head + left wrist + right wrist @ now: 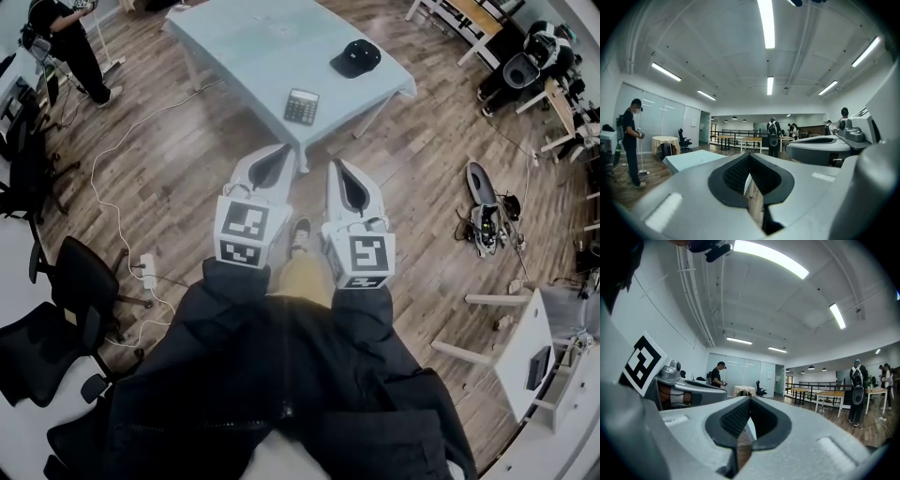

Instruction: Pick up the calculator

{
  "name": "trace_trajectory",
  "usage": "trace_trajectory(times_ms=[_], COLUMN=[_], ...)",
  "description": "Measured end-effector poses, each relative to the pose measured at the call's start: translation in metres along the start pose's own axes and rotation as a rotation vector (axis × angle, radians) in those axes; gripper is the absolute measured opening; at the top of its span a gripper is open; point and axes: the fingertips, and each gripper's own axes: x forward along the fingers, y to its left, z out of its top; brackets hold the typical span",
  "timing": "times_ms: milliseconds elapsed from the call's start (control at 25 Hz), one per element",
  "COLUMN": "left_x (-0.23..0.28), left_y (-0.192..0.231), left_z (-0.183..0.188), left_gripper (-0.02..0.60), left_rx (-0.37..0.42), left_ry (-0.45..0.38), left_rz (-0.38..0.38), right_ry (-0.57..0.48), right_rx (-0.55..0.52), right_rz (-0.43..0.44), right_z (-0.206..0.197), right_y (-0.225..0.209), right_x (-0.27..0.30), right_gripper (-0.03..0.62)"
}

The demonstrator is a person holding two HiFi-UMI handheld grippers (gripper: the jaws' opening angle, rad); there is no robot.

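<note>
A dark calculator [301,107] lies flat near the front edge of a light blue table [253,47]. A black cap [355,58] rests on the table's right corner. Both grippers are held level over the wooden floor, short of the table and side by side. My left gripper [284,150] has its jaws together with nothing between them, and its tip is just below the table's edge. My right gripper [334,165] is likewise shut and empty. In the left gripper view the closed gripper [750,156] points past the table [689,159]. In the right gripper view the closed gripper [750,399] faces the room. Neither gripper view shows the calculator.
Black office chairs [56,309] stand at the left, with a power strip and white cable [145,270] on the floor. A person [70,37] stands at the top left. Gear lies on the floor [487,211] at the right, beside white furniture [534,356].
</note>
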Motion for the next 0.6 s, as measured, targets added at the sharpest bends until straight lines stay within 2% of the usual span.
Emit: trace_trajectory(times_ms=[320,600], left_x=[0.091,0.195], left_y=[0.061,0.09], left_z=[0.026,0.043], left_gripper=[-0.003,-0.003], left_rx=[0.022,0.027], left_ry=[-0.033,-0.019], left_rz=[0.065,0.069], right_ry=[-0.02,-0.005], right_rx=[-0.018,-0.017], right_rz=[0.048,0.072], right_z=[0.004,0.006], right_y=[-0.053,-0.122], right_x=[0.102,0.188], right_gripper=[0.0,0.0])
